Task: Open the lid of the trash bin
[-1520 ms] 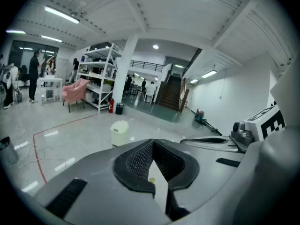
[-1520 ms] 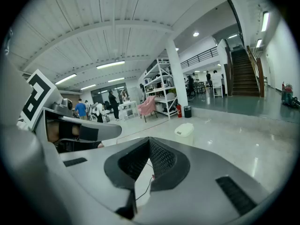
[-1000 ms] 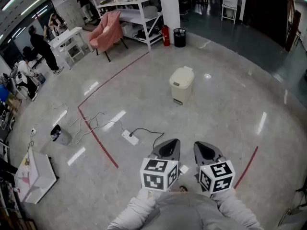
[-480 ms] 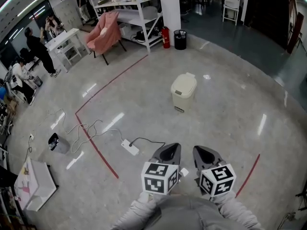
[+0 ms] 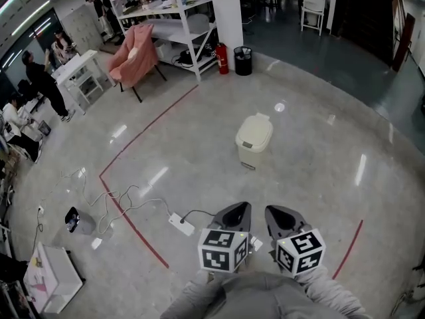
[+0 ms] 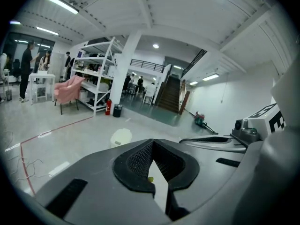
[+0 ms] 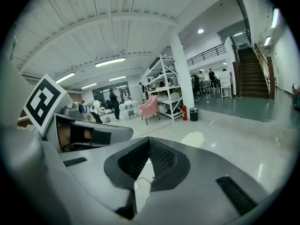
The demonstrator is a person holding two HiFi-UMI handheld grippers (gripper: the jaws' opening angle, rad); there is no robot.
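Head view first: the cream trash bin (image 5: 254,140) stands alone on the shiny grey floor (image 5: 319,158), its lid down flat, well ahead of both tools. The left gripper (image 5: 236,207) and the right gripper (image 5: 277,210) sit side by side low in the picture, close to the person's body. Both noses point toward the bin and are well apart from it. 1 white power strip (image 5: 180,224) lies on the floor just left of the left gripper, with a dark cable curling off it. A red tape line (image 5: 133,198) crosses the floor on the left. Far back, a pink chair (image 5: 133,52) stands beside a white shelf rack (image 5: 174,12).

Over to the left gripper view: its 2 jaws meet at the tips, closed, and only a narrow wedge of floor shows behind the contact point. There is nothing in their grasp. The bin shows above the jaws, a little left of the tip, far across the floor with its lid closed. The right gripper lies alongside at the right.

Now the right gripper view: it's the same here, 2 jaws pressed together at the tips and nothing held. The bin sits beyond the tip, off to the right, well apart. The left gripper fills the left side.
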